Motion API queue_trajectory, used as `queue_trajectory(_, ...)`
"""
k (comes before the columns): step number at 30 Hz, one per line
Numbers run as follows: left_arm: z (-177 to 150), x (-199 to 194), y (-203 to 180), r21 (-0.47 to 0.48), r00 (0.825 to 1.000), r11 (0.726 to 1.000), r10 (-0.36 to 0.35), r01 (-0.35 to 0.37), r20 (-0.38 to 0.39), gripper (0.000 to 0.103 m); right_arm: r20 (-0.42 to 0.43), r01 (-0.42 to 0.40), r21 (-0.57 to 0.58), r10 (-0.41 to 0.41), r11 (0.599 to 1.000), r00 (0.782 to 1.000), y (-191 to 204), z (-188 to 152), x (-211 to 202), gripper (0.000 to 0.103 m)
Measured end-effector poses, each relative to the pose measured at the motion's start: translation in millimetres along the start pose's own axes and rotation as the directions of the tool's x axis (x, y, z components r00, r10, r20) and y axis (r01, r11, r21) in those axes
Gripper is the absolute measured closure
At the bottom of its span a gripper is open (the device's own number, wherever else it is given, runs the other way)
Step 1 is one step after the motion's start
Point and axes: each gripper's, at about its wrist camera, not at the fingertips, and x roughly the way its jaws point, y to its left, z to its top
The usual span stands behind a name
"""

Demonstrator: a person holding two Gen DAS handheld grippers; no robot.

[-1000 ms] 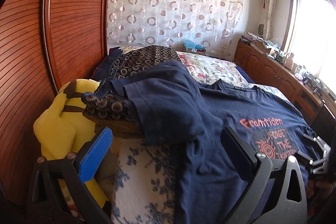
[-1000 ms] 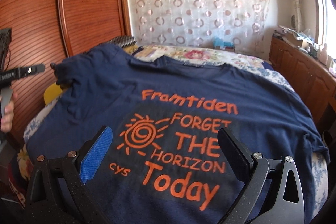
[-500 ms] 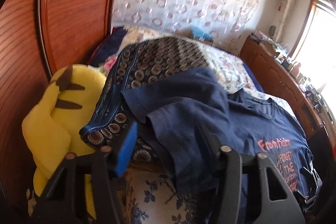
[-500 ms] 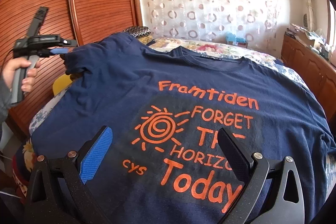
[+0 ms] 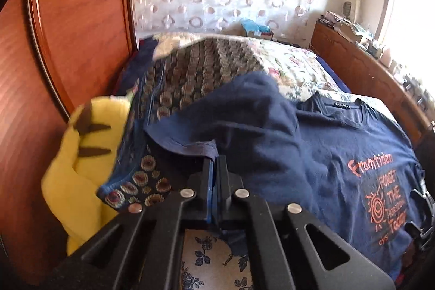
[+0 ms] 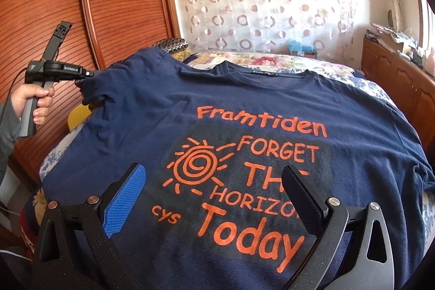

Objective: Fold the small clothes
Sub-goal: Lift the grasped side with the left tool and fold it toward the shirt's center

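Navy T-shirt [image 6: 244, 110] sleeve hem pinched by left tongs [image 5: 214, 167].

My left gripper [image 5: 214, 167] is clamped tight on the T-shirt sleeve [image 5: 190, 143] at the bed's left edge; my right gripper [image 6: 214, 197] hangs with its 2 fingers wide apart.

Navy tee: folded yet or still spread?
Spread. The navy T-shirt lies face-up across the bed; the left gripper only pinches its sleeve hem.

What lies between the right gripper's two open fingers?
Only the navy T-shirt, its orange print showing between the right gripper's fingers; right wrist view.
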Motion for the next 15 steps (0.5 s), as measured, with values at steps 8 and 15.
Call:
queue_trajectory(8,40.7,-37.7,-52.8,0.097,0.993,0.993,-0.074,0.065,0.088,0.103,0.014,0.003,0.02,-0.003,1.0,1.0,-7.6,-0.4,-5.6,0.001)
queue_trajectory(15,71.6,-41.6,-146.1,0.251,0.983,0.957,-0.171,0.148,0.071,0.103,0.023,0.005,0.032,-0.006,0.999,1.0,-12.5,0.1,-10.5,0.001)
